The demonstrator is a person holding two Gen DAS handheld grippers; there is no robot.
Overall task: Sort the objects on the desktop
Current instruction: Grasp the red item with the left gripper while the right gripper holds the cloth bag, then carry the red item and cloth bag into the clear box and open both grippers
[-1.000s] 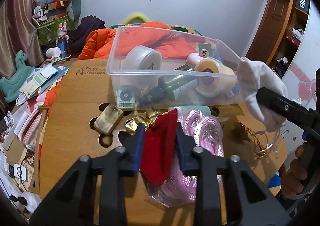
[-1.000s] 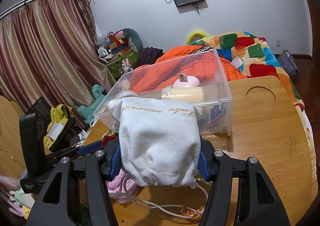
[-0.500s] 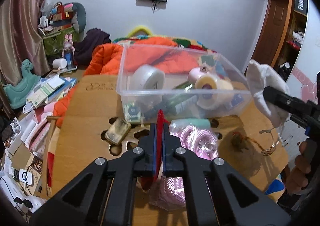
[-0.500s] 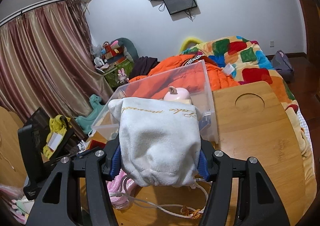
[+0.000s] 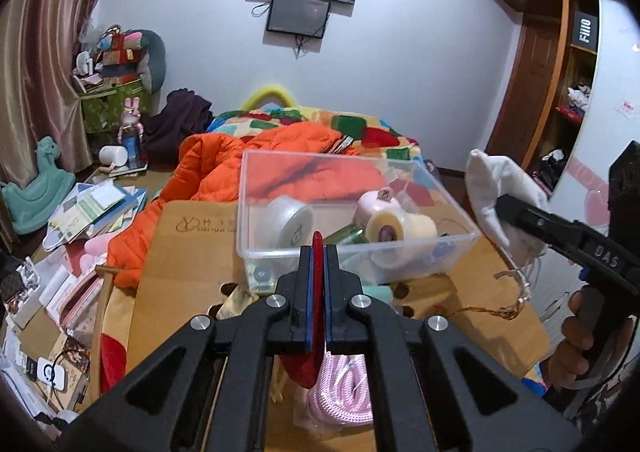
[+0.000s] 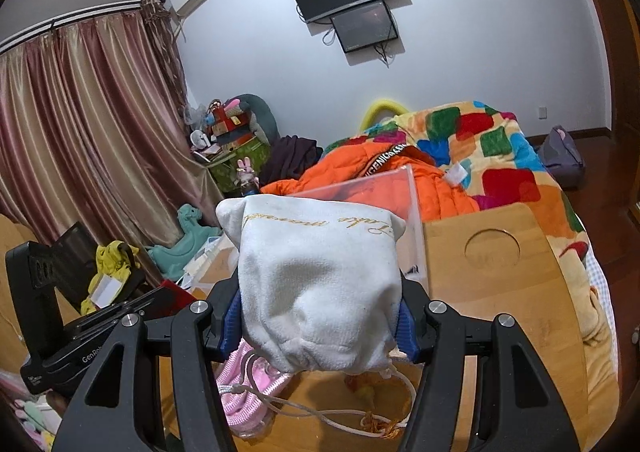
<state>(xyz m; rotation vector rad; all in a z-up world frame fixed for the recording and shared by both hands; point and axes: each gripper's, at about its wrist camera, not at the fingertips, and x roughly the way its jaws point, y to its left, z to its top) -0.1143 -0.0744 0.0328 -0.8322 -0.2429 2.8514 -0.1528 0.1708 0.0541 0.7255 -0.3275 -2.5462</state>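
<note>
My left gripper point(image 5: 317, 264) is shut on a flat red pouch point(image 5: 306, 366) and holds it above the wooden table point(image 5: 188, 256), in front of the clear plastic bin point(image 5: 280, 252). The bin holds tape rolls point(image 5: 382, 230), a pink jar and a green bottle. My right gripper point(image 6: 318, 316) is shut on a white drawstring pouch point(image 6: 316, 276), lifted to the right of the bin; it also shows in the left wrist view point(image 5: 500, 187), cords hanging down. A pink rope bundle point(image 5: 344, 392) lies on the table under the left gripper.
A gold-brown tassel point(image 5: 496, 312) hangs from the pouch cords over the table. The table has a round cutout point(image 6: 492, 252) at its far right. An orange jacket point(image 5: 224, 167) and a patchwork blanket lie behind the bin. Books and clutter cover the floor at left.
My left gripper closed on the red pouch and lifted it off the table. My right gripper rose with the white pouch. Both views tilted upward.
</note>
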